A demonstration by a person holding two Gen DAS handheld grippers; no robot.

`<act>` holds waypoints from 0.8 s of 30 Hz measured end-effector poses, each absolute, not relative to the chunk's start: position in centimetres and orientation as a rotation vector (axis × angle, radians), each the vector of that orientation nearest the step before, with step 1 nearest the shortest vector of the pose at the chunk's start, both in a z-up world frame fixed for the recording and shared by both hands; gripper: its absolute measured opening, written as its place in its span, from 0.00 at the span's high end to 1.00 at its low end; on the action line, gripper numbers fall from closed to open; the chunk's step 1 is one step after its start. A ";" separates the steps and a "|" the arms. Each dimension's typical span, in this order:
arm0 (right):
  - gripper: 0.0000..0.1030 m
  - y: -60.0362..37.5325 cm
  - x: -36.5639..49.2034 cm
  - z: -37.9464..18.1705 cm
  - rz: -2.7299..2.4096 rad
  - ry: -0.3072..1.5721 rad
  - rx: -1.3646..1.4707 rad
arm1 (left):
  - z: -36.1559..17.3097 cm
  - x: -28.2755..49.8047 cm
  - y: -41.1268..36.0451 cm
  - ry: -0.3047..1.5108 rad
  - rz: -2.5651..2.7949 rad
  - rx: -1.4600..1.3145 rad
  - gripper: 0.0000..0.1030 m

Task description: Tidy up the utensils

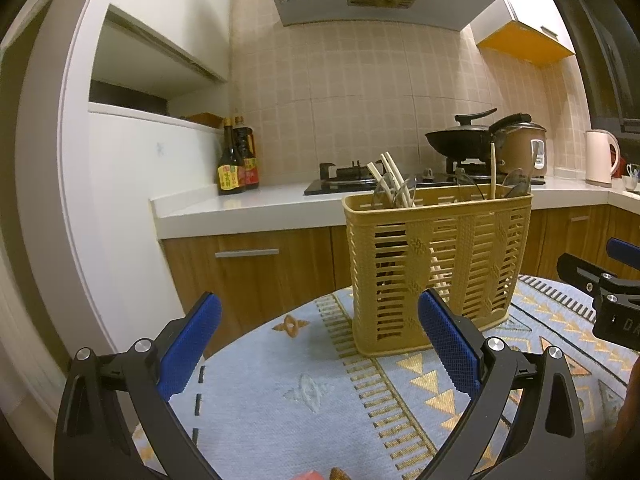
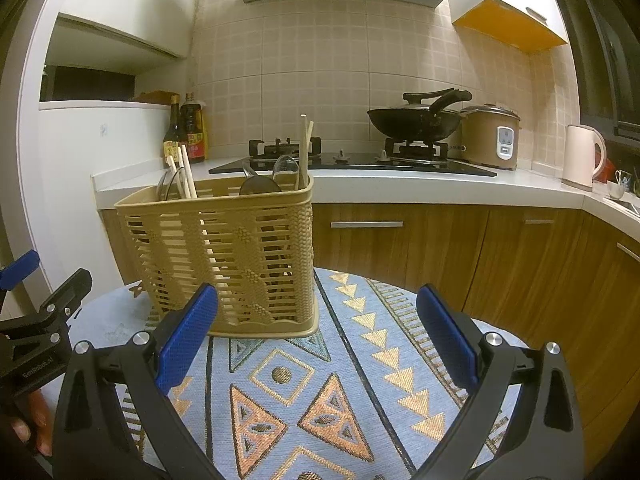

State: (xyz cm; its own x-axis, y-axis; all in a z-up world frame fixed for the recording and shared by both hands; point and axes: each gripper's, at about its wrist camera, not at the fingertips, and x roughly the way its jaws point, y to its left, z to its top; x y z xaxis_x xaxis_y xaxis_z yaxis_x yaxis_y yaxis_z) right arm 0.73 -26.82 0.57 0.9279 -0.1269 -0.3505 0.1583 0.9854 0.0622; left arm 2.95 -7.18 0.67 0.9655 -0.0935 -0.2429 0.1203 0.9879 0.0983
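A tan slatted utensil basket stands upright on a round table with a blue patterned cloth. It holds chopsticks and spoons in its left and right ends. It also shows in the right wrist view with chopsticks and a spoon. My left gripper is open and empty, just in front of the basket's left side. My right gripper is open and empty, in front of the basket's right corner. Each gripper shows at the edge of the other view.
Behind the table runs a white kitchen counter with wooden cabinets. On it are sauce bottles, a gas hob with a black wok, a rice cooker and a kettle.
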 end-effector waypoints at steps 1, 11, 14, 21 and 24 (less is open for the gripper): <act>0.08 -26.8 0.7 0.6 -0.146 0.354 0.089 | 0.7 3.0 -7.1 0.242 -0.108 0.110 0.07; 0.08 -26.9 0.8 0.6 -0.145 0.356 0.090 | 0.6 3.1 -7.1 0.231 -0.116 0.110 0.07; 0.08 -26.9 0.8 0.6 -0.142 0.365 0.094 | 0.6 3.2 -7.1 0.229 -0.116 0.111 0.07; 0.08 -26.8 1.0 0.6 -0.140 0.371 0.084 | 0.6 3.2 -7.1 0.226 -0.115 0.112 0.07; 0.08 -26.8 1.1 0.6 -0.139 0.370 0.084 | 0.6 3.2 -7.1 0.225 -0.112 0.111 0.07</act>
